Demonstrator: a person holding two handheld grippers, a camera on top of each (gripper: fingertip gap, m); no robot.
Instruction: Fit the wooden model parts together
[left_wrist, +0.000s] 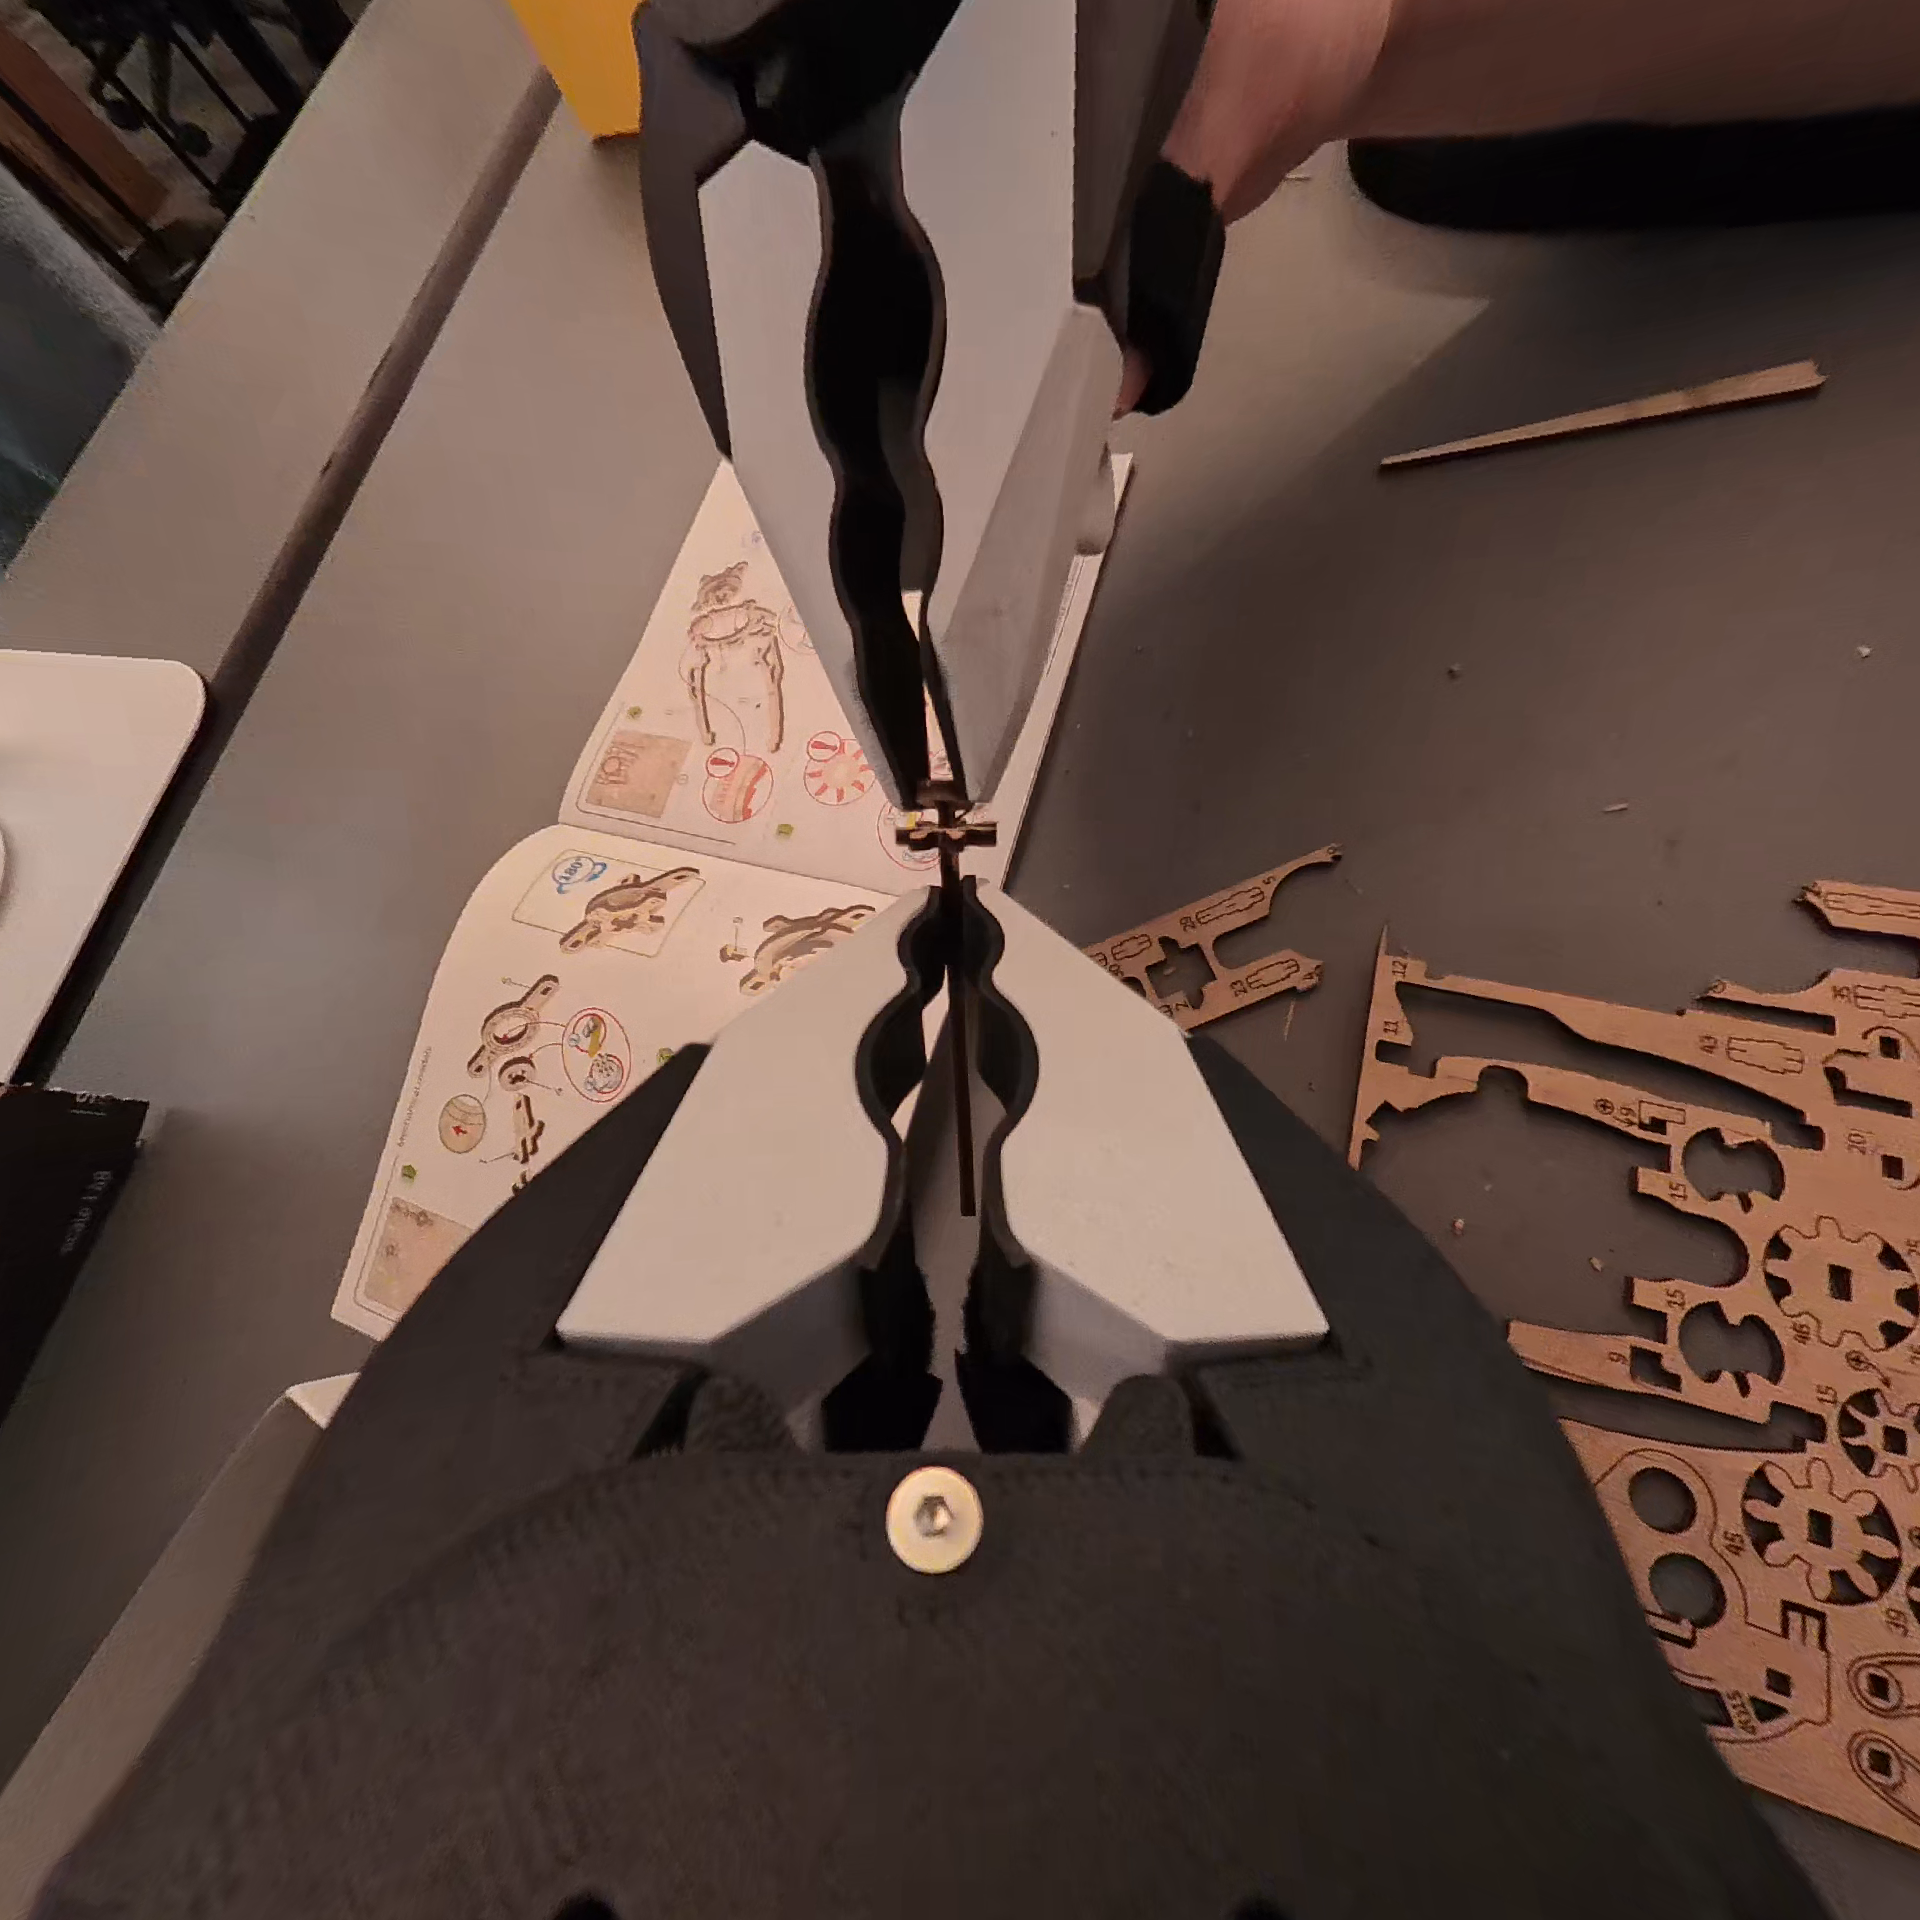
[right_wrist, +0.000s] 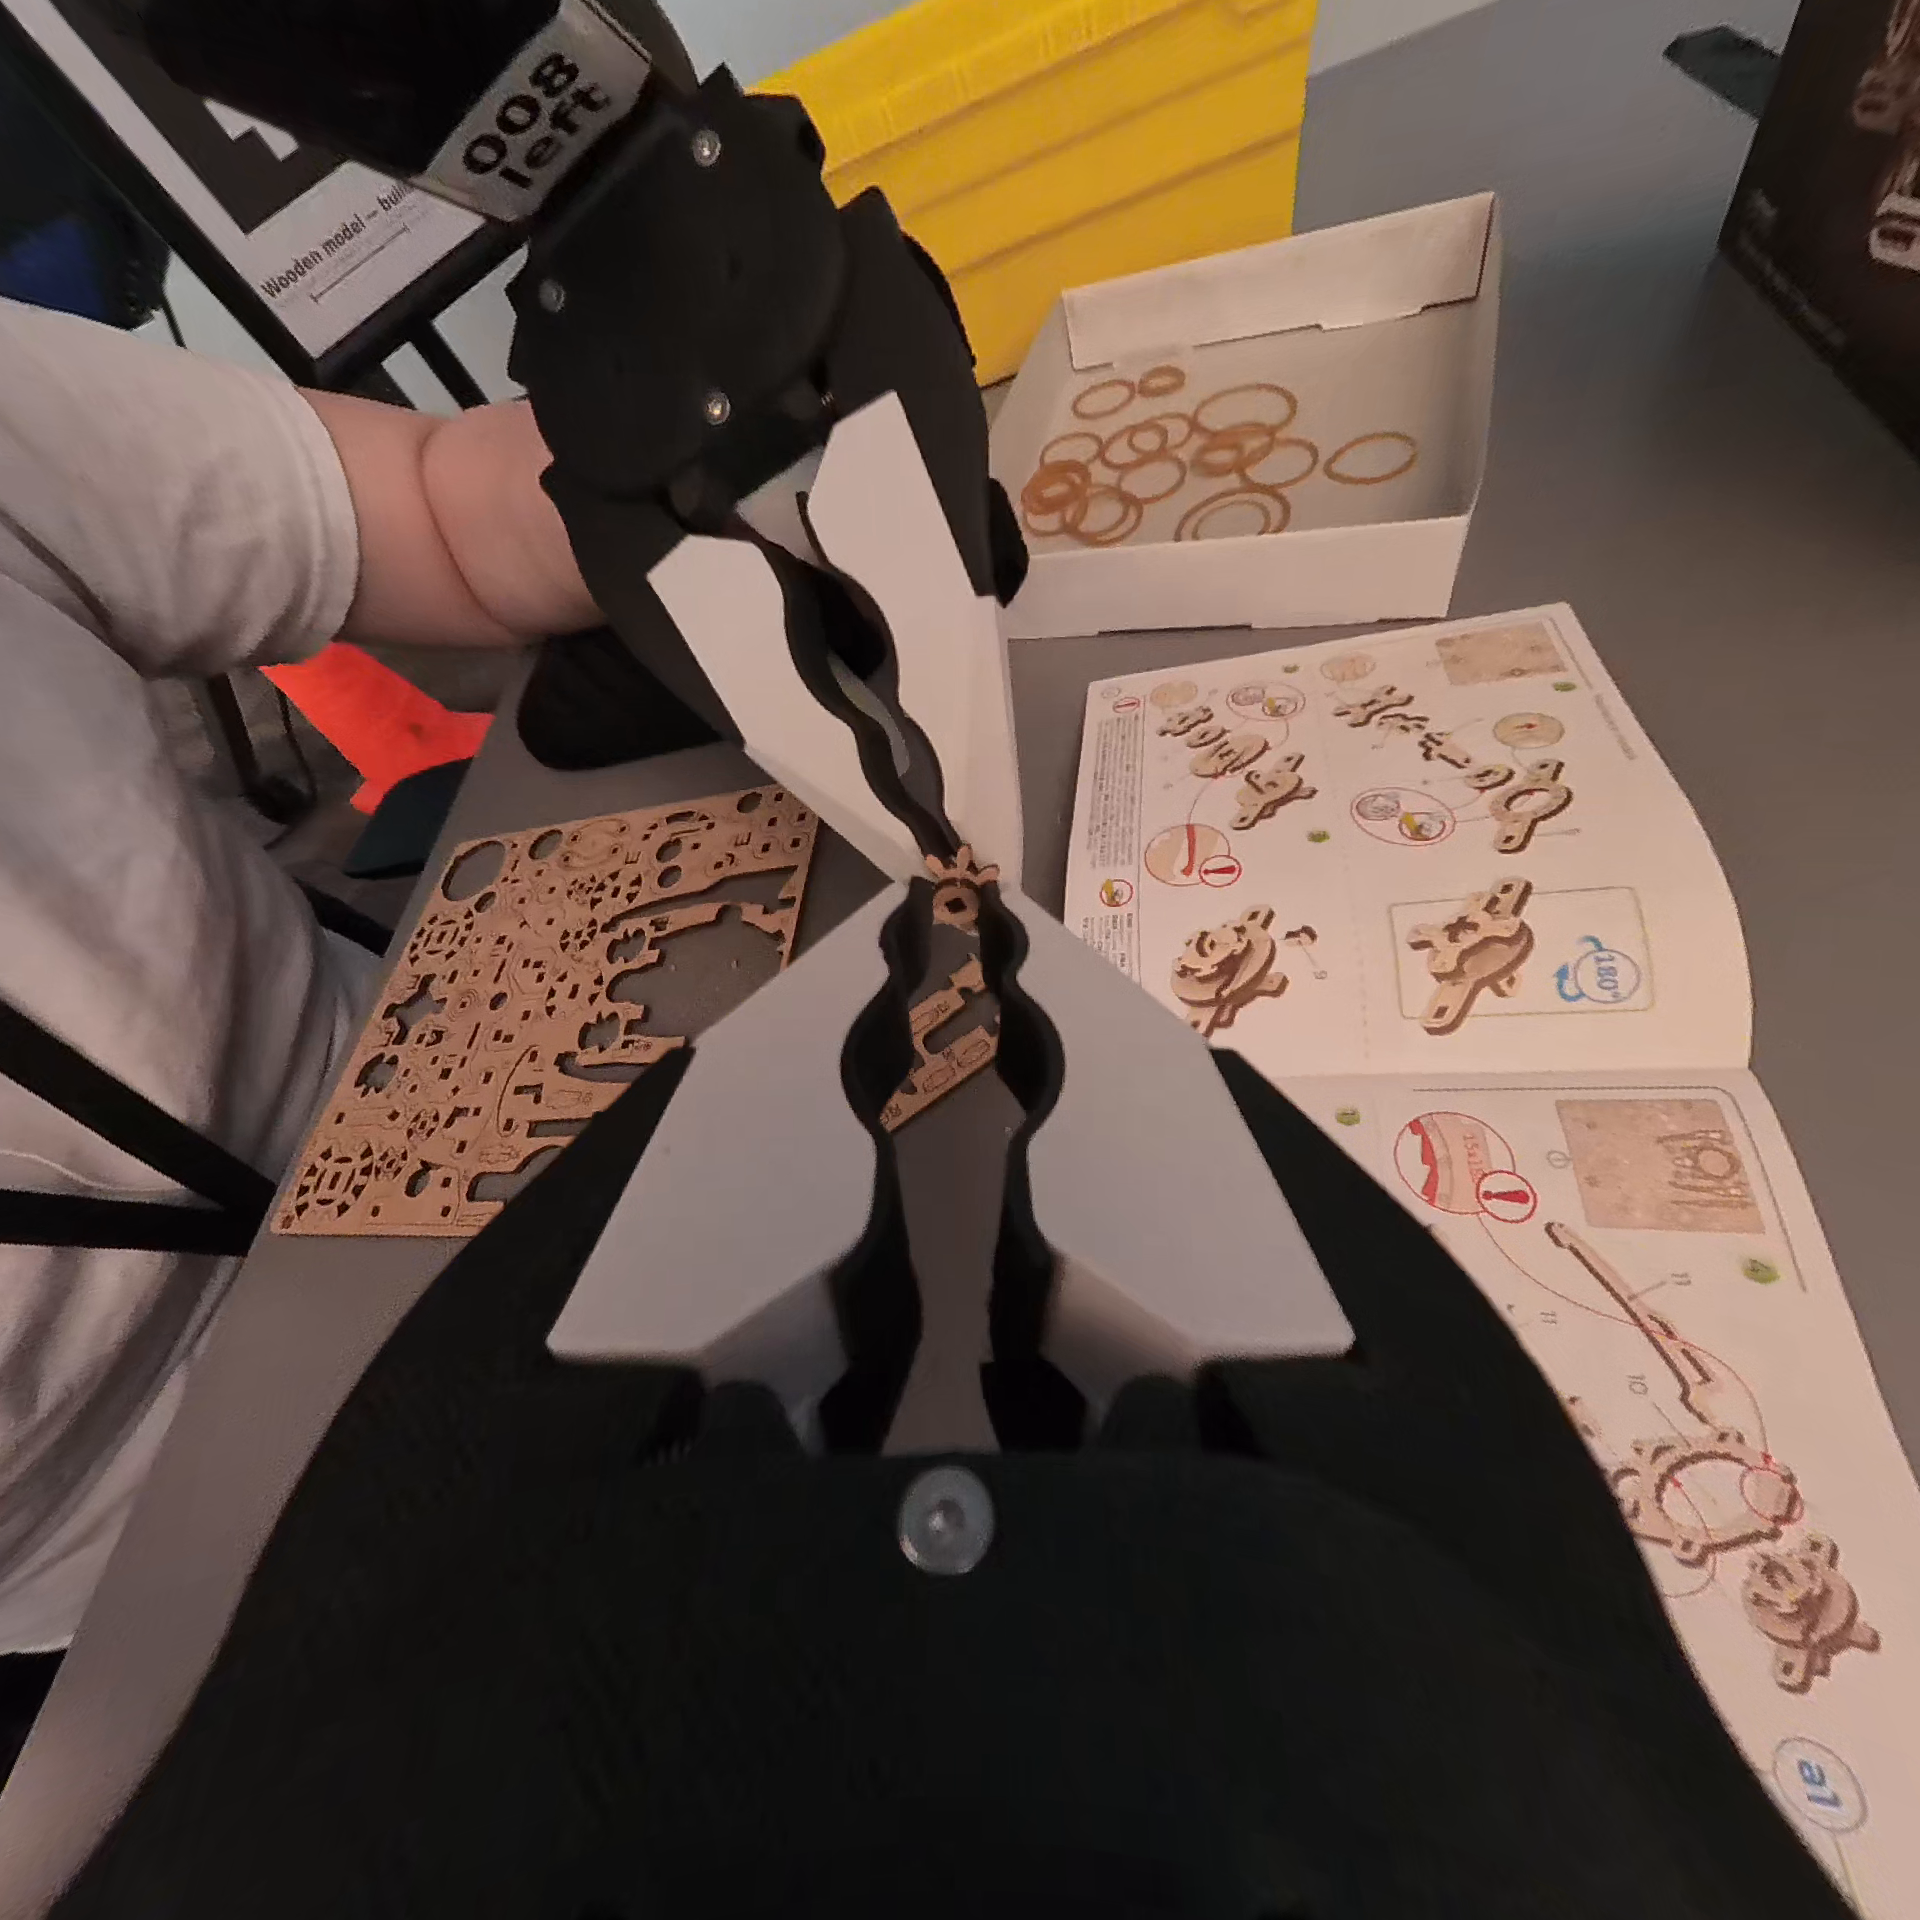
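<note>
- The left claw is pressed together on a thin flat wooden piece seen edge-on, which runs back between its pads.
- The right claw is clamped on a small wooden gear with a square hole in its middle.
- The two claws meet tip to tip above the instruction booklet, the gear and the flat piece touching at the tips (from the left wrist view the joint looks like a small cross of wood).
- The booklet lies open on the grey bench, directly under the claws.
- Beside the booklet, on the person's side, lies a punched wooden parts sheet, with many cut-outs already empty.
- A smaller offcut of sheet lies between the booklet and the big sheet; a thin wooden strip lies farther out on the bench.
- Past the booklet's far edge stands a white cardboard tray holding loose rubber bands, and behind that a yellow bin.
</note>
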